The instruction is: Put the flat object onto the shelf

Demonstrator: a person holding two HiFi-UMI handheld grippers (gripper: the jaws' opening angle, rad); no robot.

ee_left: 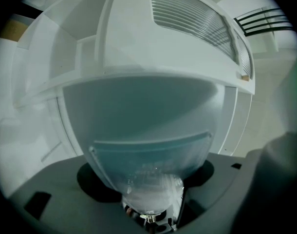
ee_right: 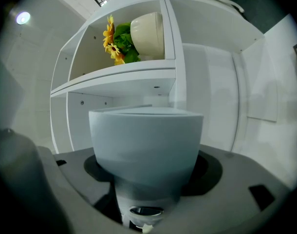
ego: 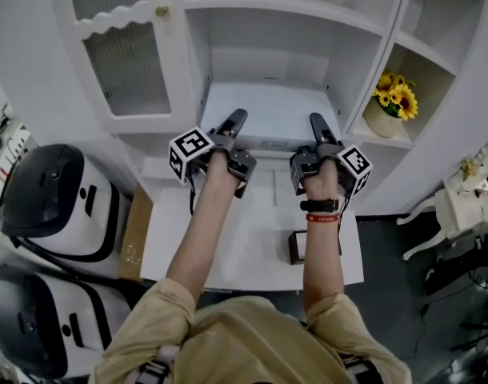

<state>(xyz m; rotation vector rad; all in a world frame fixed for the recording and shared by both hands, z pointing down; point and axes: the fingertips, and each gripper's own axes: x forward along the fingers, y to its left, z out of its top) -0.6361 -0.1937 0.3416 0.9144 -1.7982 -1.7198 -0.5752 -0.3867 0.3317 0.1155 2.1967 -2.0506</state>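
The flat object (ego: 266,112) is a wide white slab lying level in the middle opening of the white shelf unit (ego: 286,10), its near edge toward me. My left gripper (ego: 237,123) is shut on its left side and my right gripper (ego: 317,126) on its right side. In the left gripper view the pale slab (ee_left: 148,126) fills the space between the jaws of the left gripper (ee_left: 149,150). The right gripper view shows the same slab (ee_right: 146,135) clamped in the right gripper (ee_right: 146,152), with shelf boards behind it.
A pot of sunflowers (ego: 392,102) stands in the right compartment, also seen as the sunflower pot (ee_right: 139,35). A ribbed glass cabinet door (ego: 128,62) is at the left. Below are a white table (ego: 252,238) with a small dark box (ego: 296,246), white-and-black machines (ego: 52,198) and a white chair (ego: 460,206).
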